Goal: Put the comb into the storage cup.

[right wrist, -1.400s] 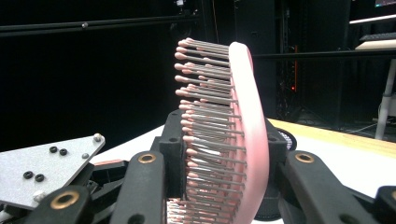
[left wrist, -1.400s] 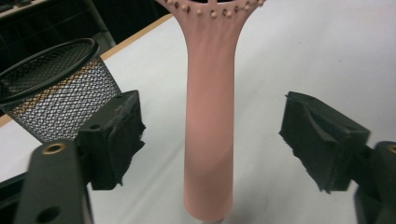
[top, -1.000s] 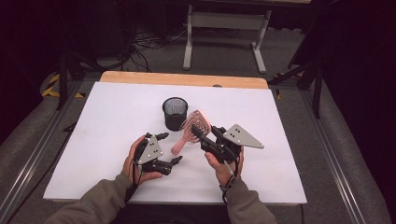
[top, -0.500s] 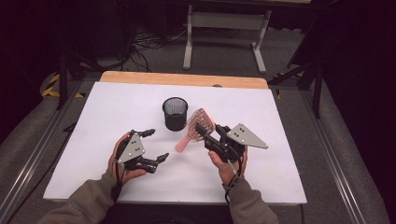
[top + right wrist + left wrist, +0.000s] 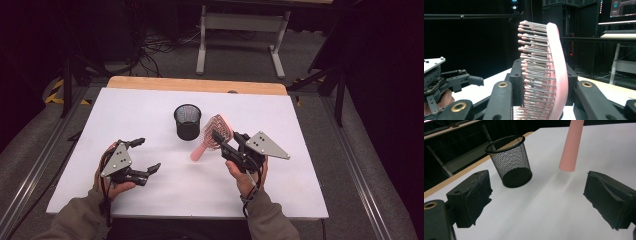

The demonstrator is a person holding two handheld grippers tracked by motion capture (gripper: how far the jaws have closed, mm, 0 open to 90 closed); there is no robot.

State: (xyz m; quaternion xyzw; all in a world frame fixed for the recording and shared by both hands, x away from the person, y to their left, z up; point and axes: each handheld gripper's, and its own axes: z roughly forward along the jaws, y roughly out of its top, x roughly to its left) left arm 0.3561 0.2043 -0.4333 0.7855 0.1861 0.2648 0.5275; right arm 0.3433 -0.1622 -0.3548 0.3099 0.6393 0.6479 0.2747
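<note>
The left gripper is hovering over the smooth white table, jaws spread wide, gripping nothing. Beyond it a round black wire-mesh cup is standing upright. Just right of the cup, the right gripper is clamping a pink plastic hairbrush by its bristled head; the jaws are partly hiding the bristles.

No text, label, brand or number can be read on any thing. In the right gripper view, a monitor behind the brush, at the upper right, shows some light lines, but they are too small and blurred to read.
</note>
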